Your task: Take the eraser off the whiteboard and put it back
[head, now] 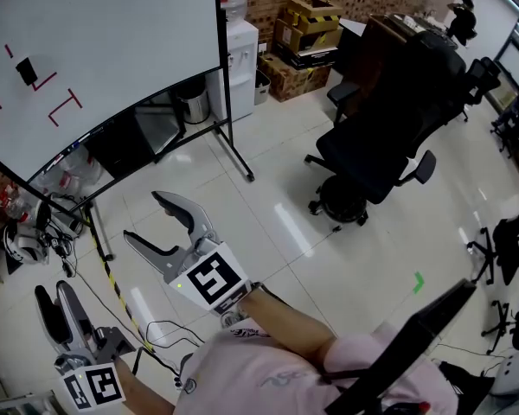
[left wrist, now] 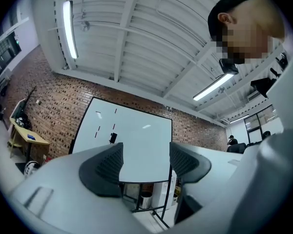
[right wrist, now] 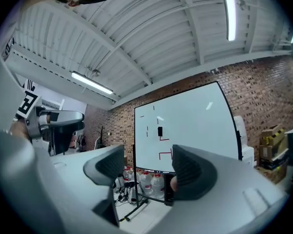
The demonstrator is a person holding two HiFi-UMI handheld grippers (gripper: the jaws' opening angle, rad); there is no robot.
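Black eraser [head: 26, 71] sits near the left edge of the whiteboard [head: 121, 41], well apart from the left gripper [head: 54, 294] and right gripper [head: 147, 219], both spread and empty. One should likely approach square-on and straddle its narrow sides before closing.

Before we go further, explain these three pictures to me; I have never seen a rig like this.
No robot here: a person holds a two-jaw gripper in each hand. The head view comes from a camera on the person's head, looking down: the left gripper sits low at the left, the right gripper mid-frame. The other two pictures come from cameras riding on each gripper, looking out between its jaws. Both pairs of jaws stand apart, with nothing in them. Ahead stands a whiteboard with red marks; the small black block on it is the eraser, not yet touched.
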